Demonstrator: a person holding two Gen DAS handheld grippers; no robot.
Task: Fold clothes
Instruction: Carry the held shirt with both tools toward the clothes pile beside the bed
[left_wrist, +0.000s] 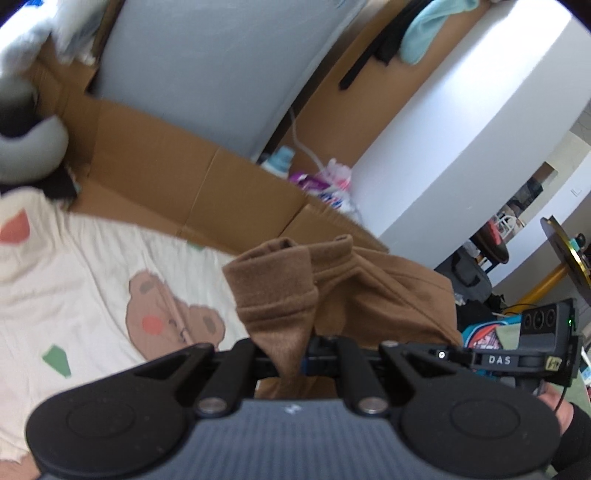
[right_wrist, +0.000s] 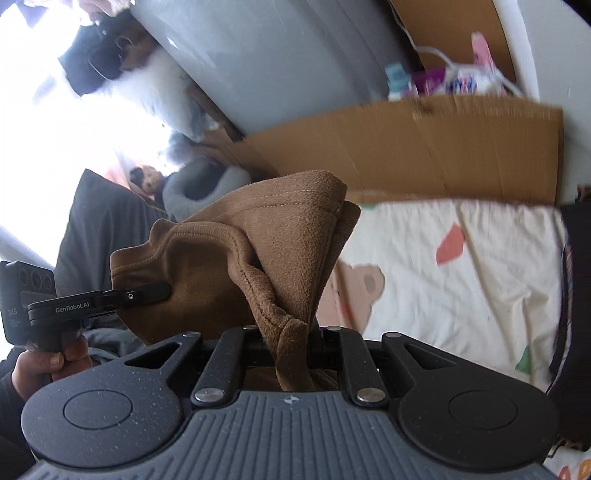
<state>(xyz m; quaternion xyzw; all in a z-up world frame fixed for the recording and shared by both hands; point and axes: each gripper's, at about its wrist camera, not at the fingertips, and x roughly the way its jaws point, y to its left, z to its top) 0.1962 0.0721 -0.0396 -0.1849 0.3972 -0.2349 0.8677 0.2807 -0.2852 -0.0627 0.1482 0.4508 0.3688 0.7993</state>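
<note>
Closest to your lens on the left side sits your left gripper (left_wrist: 291, 365), its jaws pinched narrow on a bunched fold of the brown garment (left_wrist: 332, 291). That cloth rises out of the jaws and spreads above them, its ribbed cuff-like edge standing up over the bedsheet (left_wrist: 74, 266), clear of it. The sheet is cream with a bear print (left_wrist: 166, 314) and coloured patches, and it lies below and to the left of the garment in this view. Behind the garment runs a flattened cardboard sheet (left_wrist: 166, 177), and behind that a grey padded panel (left_wrist: 221, 66) leans upward.

On your other side, your right gripper (right_wrist: 291, 350) is likewise clamped narrow on the brown garment (right_wrist: 258, 229), with a twisted, stitched edge caught between its jaws. From there the cloth fans upward and to the left, reaching your left gripper (right_wrist: 147, 291), whose finger tips meet the garment's hem; your hand (right_wrist: 48, 365) grips that tool's handle just below. So the garment hangs stretched between your two tools, above the bedsheet (right_wrist: 461, 258), which shows to the right of it here. Cardboard (right_wrist: 443, 147) stands beyond the garment, and a grey cushion (right_wrist: 199, 184) lies to its left. Much of the background is smeared with blur.
</note>
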